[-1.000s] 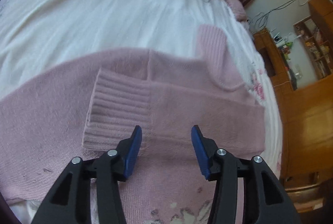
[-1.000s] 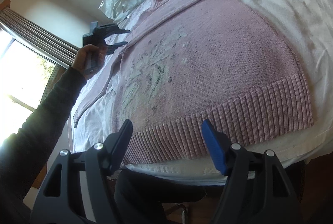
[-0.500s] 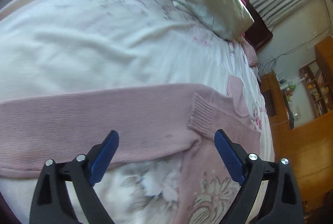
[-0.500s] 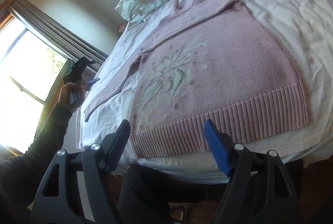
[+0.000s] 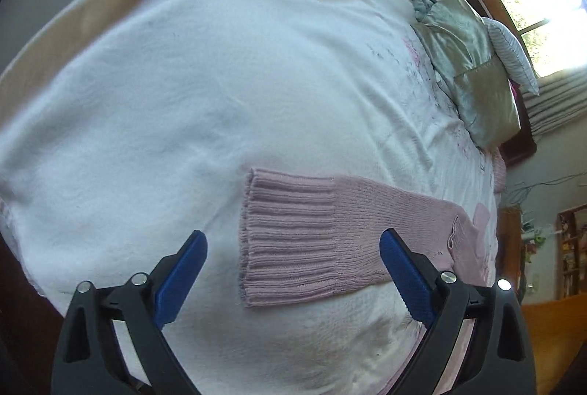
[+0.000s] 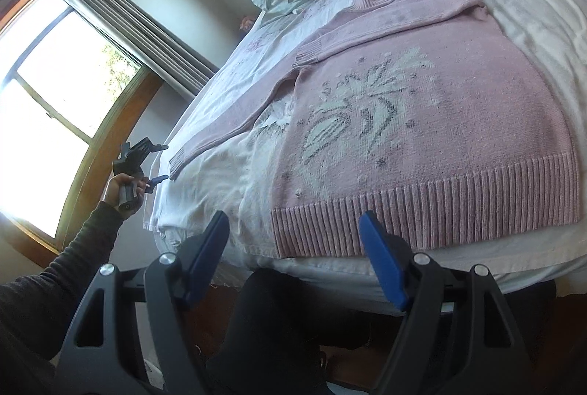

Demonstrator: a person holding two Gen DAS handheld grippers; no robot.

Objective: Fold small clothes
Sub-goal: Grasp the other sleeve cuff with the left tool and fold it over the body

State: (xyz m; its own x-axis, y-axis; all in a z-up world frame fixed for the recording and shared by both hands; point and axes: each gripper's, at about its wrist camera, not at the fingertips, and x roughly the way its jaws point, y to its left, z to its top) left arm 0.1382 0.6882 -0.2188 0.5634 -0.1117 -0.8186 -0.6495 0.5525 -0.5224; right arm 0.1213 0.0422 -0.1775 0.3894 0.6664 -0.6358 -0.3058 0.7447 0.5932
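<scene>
The pink sweater lies flat, front up, on the bed, so both claws are spread and empty: the left gripper faces the outstretched sleeve's cuff, the right gripper is near the hem, probably ready to fold

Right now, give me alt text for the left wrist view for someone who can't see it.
The open left hand-held gripper hovers over the ribbed cuff of a pink sweater sleeve lying flat on a white blanket. Pale pillows sit at the bed's far end near a bright window.
</scene>
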